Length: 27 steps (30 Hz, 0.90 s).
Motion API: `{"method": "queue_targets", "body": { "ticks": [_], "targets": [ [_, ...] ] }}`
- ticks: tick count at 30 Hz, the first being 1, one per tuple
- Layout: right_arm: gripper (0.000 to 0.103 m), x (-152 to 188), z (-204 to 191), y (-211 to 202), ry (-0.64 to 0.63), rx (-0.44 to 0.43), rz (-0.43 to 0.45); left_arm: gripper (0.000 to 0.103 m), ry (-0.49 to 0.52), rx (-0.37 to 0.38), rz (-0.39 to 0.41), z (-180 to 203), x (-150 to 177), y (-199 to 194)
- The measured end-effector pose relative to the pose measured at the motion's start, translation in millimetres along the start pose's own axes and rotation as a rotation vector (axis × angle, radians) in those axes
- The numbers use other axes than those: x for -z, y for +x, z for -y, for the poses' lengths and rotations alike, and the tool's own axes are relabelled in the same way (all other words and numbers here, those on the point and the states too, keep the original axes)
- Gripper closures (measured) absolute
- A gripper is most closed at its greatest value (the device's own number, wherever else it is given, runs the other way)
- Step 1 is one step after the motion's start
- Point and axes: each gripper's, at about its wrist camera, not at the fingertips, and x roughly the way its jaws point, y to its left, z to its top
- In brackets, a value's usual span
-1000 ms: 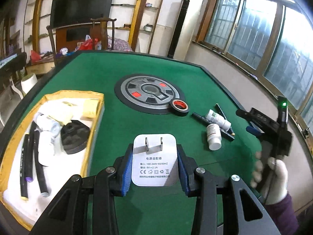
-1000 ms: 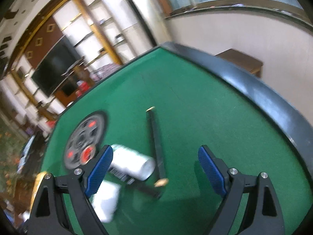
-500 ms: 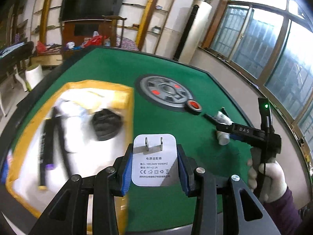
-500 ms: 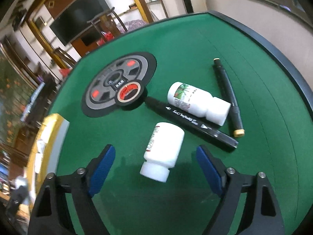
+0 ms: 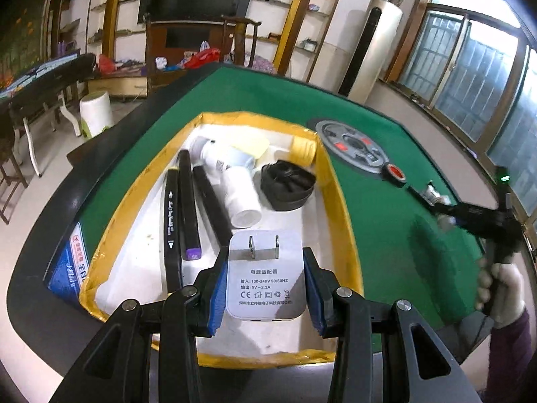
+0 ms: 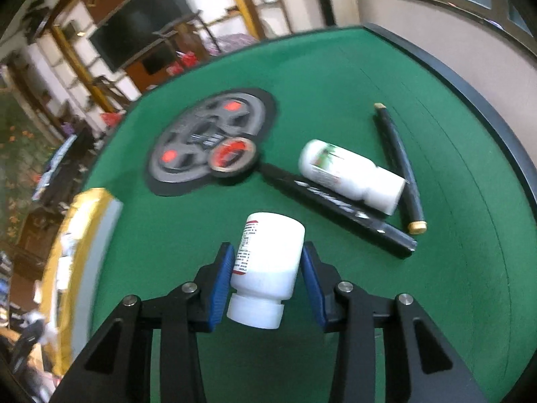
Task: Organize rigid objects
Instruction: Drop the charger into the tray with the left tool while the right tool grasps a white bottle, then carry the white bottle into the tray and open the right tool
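From the left wrist camera we are looking down over the left gripper (image 5: 265,282), whose blue pads are pressing both sides of a white power adapter (image 5: 265,277), prongs pointing away from us. We are holding it above the near end of the yellow-rimmed tray (image 5: 339,201), which is sitting on the green table (image 5: 379,208). Inside the tray we are seeing three black markers (image 5: 188,201) lying side by side, two white bottles (image 5: 240,196) and a black round piece (image 5: 288,184). Off to the right, a gloved right hand (image 5: 500,288) is gripping the other tool's handle, reaching out low over the felt; that side is blurred.

Switching to the right wrist camera, the right gripper (image 6: 266,278) is angling down toward the felt, its pads closing narrowly around a white pill bottle (image 6: 268,265), cap toward us; whether the pads are actually pressing it we cannot tell. Beyond it, a second white bottle (image 6: 352,174) is lying across a black marker (image 6: 339,208), another dark marker (image 6: 399,164) touching its cap end. A roll of black tape (image 6: 233,156) is resting on the edge of the grey centre disc (image 6: 208,134).
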Motion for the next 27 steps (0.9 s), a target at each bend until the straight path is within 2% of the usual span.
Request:
{"method": "queue_targets", "body": {
  "ticks": [6, 9, 10, 12, 13, 16, 20, 27],
  "targets": [
    [0.063, 1.8, -51.0, -27.2, -0.083, -0.129, 0.013, 0.061, -0.013, -0.046, -0.079, -6.7, 0.9, 27.0],
    [0.063, 4.8, -81.2, -33.7, -0.125, -0.202, -0.010, 0.059, -0.047, -0.071, -0.078, -14.4, 0.2, 33.2],
    [0.063, 5.9, -90.1, -34.4, -0.138, -0.218, -0.018, 0.057, -0.066, -0.071, -0.081, -18.5, -0.5, 34.7],
    [0.063, 9.1, -109.5, -35.6, -0.167, -0.251, -0.035, 0.043, -0.116, -0.055, -0.083, -30.6, -3.0, 39.0],
    [0.063, 11.1, -118.5, -35.5, -0.180, -0.268, -0.046, 0.039, -0.134, -0.054, -0.080, -35.2, -4.4, 40.2],
    [0.063, 17.1, -147.2, -32.5, -0.213, -0.319, -0.088, 0.038, -0.158, -0.058, -0.065, -42.9, -10.0, 38.2],
    [0.063, 27.8, -190.2, -21.1, -0.268, -0.367, -0.157, 0.036, -0.187, -0.004, -0.035, -48.8, -8.8, 21.5],
    [0.063, 60.8, -264.0, 2.5, -0.404, -0.387, -0.259, 0.031, -0.249, 0.022, 0.077, -69.1, -5.7, -22.7]
  ]
}}
